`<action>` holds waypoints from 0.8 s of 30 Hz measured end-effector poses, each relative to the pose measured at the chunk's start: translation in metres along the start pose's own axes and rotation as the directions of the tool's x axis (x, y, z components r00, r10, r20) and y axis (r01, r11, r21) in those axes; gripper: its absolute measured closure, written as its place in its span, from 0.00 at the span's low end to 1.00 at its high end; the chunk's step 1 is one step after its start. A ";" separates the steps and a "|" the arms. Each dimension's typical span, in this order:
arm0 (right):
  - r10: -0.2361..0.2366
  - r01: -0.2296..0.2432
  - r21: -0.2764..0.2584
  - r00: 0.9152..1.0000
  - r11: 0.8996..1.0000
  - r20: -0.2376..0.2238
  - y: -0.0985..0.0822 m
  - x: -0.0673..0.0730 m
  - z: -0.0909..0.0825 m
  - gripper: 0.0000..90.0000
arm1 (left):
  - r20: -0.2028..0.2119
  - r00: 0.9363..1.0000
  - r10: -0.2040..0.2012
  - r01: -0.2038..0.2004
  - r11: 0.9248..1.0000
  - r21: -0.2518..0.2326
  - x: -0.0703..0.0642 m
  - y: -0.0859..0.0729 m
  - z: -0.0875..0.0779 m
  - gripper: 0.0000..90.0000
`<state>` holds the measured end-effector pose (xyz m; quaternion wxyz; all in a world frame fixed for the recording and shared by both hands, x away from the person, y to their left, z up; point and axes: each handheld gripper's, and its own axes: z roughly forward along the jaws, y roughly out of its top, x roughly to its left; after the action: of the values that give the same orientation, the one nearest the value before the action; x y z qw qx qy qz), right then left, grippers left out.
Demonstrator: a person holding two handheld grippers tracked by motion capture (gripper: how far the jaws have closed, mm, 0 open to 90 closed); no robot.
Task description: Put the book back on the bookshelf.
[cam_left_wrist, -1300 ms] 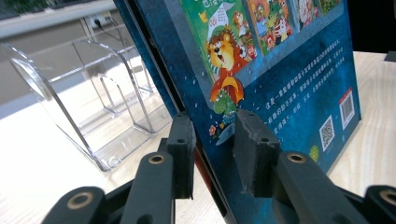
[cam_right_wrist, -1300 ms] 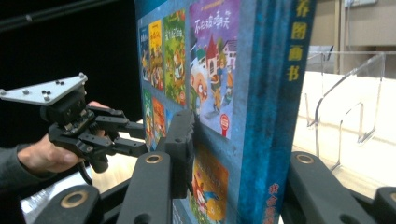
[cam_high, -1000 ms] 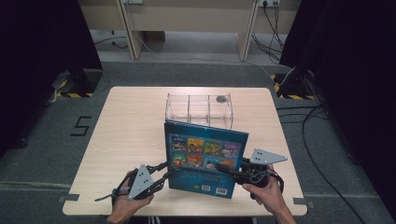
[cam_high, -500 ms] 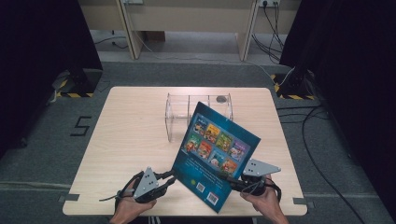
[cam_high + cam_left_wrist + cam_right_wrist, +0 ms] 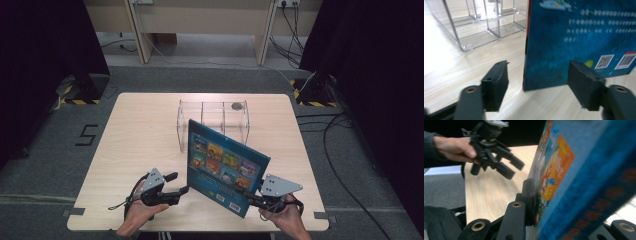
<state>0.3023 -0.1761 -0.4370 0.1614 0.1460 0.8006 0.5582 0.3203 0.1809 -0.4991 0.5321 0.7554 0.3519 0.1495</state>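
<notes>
A blue picture book [image 5: 222,167] stands upright on the table's near half, its back cover with barcode facing me. My right gripper [image 5: 248,196] is shut on the book's lower right part; the right gripper view has the book [image 5: 579,177] clamped between the jaws. My left gripper [image 5: 177,184] stands open just left of the book's spine edge, apart from it. In the left gripper view the book's lower corner [image 5: 564,50] sits just beyond the gap of the wide-apart jaws. The left gripper [image 5: 506,167] is also seen open in the right gripper view.
A clear plastic organizer [image 5: 212,120] with compartments stands behind the book, mid-table, with a small dark round object [image 5: 236,106] on its top right. The wooden table [image 5: 135,135] has free room at the left. Cables lie on the floor at right.
The book has swung from facing me flat to angled, its left edge turning away toward the organizer. The left gripper has let go of it and stands open beside it.
</notes>
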 end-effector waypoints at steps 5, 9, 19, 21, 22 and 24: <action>0.006 -0.007 -0.022 0.999 1.000 -0.038 -0.001 0.003 0.001 0.91 | 0.002 0.999 0.033 -0.033 0.999 -0.023 -0.002 0.002 0.004 0.30; 0.071 -0.072 -0.041 0.997 0.997 -0.033 -0.002 0.007 0.003 0.90 | 0.029 0.999 0.035 -0.034 0.999 -0.032 -0.003 0.004 0.007 0.45; 0.140 -0.140 -0.060 0.990 0.988 -0.001 -0.014 0.006 0.010 0.88 | 0.016 0.999 0.041 -0.041 0.999 -0.022 -0.003 0.004 0.012 0.56; 0.158 -0.158 -0.063 0.987 0.985 -0.005 -0.018 0.008 0.014 0.87 | 0.019 0.999 0.044 -0.044 0.999 -0.021 -0.002 0.004 0.011 0.56; 0.161 -0.160 -0.069 0.987 0.985 0.004 -0.019 0.009 0.015 0.86 | 0.022 0.999 0.040 -0.039 0.999 -0.020 -0.002 0.004 0.011 0.55; 0.168 -0.167 -0.071 0.986 0.983 0.015 -0.020 0.011 0.016 0.85 | 0.025 0.999 0.030 -0.029 0.999 -0.012 -0.003 0.004 0.012 0.54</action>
<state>0.2985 -0.1647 -0.4624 0.1274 0.2131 0.7639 0.5956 0.3271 0.1699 -0.5001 0.5387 0.7591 0.3332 0.1500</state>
